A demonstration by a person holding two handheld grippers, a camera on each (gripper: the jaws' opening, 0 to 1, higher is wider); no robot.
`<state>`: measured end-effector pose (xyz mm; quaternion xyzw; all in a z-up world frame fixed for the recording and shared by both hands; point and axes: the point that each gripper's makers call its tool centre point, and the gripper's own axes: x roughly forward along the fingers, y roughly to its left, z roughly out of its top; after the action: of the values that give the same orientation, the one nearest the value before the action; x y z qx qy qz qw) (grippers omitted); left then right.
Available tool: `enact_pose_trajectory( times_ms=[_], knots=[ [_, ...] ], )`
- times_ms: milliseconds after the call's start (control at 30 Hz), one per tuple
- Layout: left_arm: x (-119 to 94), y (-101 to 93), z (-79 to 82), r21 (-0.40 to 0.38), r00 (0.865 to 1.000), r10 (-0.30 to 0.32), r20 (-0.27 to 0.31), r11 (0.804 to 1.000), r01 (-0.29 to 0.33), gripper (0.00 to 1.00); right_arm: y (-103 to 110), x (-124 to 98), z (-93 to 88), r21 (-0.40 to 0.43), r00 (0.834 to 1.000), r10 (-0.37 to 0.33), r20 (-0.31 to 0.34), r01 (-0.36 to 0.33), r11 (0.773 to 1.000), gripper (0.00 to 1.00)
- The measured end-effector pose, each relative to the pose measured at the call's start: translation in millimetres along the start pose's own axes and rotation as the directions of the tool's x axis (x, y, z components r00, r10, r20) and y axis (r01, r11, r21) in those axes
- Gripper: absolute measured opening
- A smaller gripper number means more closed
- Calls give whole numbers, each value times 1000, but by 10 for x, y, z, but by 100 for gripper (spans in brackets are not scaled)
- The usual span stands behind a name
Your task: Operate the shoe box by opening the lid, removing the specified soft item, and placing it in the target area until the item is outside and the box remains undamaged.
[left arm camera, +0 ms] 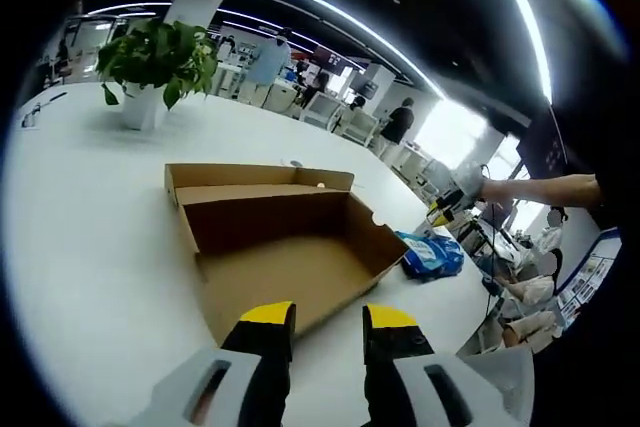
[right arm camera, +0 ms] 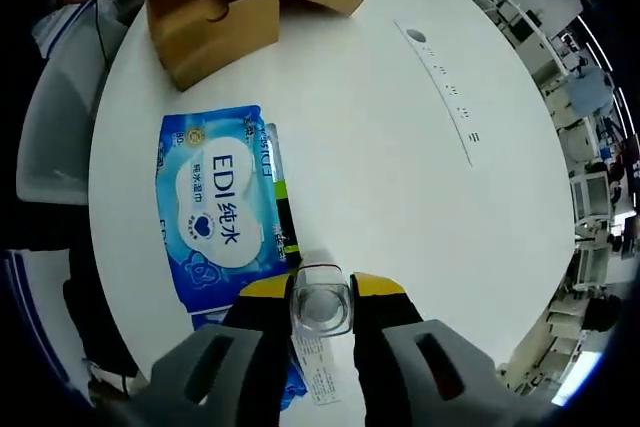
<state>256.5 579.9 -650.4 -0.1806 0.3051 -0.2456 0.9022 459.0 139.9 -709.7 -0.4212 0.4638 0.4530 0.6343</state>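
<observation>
Left gripper view: cardboard shoe box (left arm camera: 290, 252) lying open on white table (left arm camera: 90, 247), lid (left arm camera: 255, 179) folded back on the far side, interior bare brown card. Left gripper (left arm camera: 328, 319) at the near edge of the box, yellow-tipped jaws apart, nothing between them, hovering just over the near wall. Blue soft pack of wet wipes (left arm camera: 430, 255) resting on the table just right of the box, outside it, close to the right wall. Potted plant (left arm camera: 155, 72) in a white pot far left on the table. Person's arm (left arm camera: 540, 190) reaching in from the right, holding the other gripper out over the table's right edge. Office desks and several people far back, under ceiling light strips.

Right gripper view: looking down on the same table (right arm camera: 400, 147). Wet wipes pack (right arm camera: 215, 207) flat on the surface, blue with white label, just beyond the jaws and to their left. Shoe box (right arm camera: 215, 17) farther off at upper left, well apart from the pack, lid flap splayed to the right. Right gripper (right arm camera: 322, 297) with jaws closed on a small clear plastic tab (right arm camera: 322, 305) at the pack's near right edge; white sticker strip trailing below it. Grey chair (right arm camera: 50, 137) off the table's left edge.
</observation>
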Motion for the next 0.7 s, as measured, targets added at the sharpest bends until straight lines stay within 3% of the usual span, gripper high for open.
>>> enact_pose_trajectory(
  times_ms=[700],
  knots=[
    [8,-2,23,-7,1000,1,17,1000,-1,27,-116,-156,-46,-1,998,-57,5,57,998,24]
  ],
)
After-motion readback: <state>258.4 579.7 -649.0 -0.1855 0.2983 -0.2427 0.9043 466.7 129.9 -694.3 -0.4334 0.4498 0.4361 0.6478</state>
